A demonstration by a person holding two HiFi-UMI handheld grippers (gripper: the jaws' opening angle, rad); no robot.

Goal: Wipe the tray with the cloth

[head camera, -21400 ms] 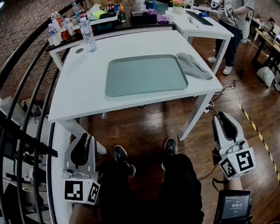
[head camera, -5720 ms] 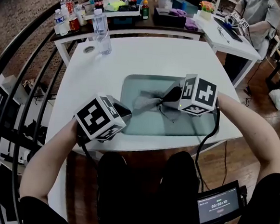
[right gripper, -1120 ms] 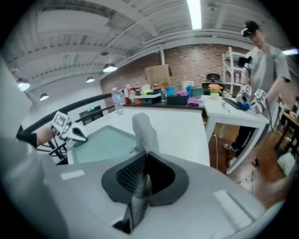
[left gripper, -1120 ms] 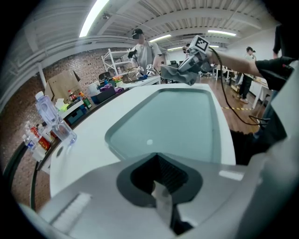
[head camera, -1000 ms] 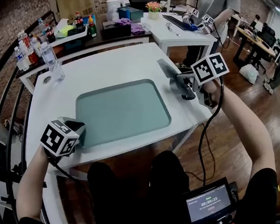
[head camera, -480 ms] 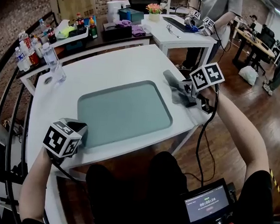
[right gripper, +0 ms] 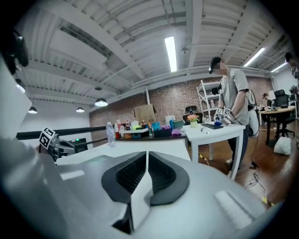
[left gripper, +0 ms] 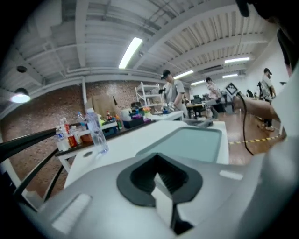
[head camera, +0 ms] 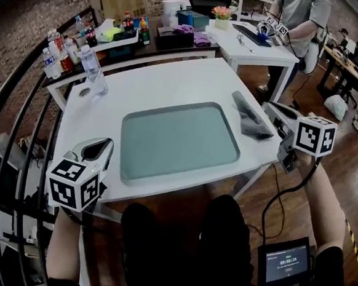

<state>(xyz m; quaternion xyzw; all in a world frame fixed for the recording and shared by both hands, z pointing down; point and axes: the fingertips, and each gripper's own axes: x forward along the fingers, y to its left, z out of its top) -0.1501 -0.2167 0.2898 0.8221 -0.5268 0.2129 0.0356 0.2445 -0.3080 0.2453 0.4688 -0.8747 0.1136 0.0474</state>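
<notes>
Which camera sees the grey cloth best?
The head view: the whole cloth lies in plain sight on the table beside the tray. The left gripper view shows only a far-off sliver; the right gripper view shows none.

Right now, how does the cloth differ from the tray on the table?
Size: the tray is far larger than the cloth.
Shape: the tray is a flat rounded rectangle, while the cloth is a rumpled, folded heap.
Colour: the tray looks pale green and the cloth grey.
Place: the tray sits mid-table, with the cloth beside its right edge.
Both lie on the white table.
</notes>
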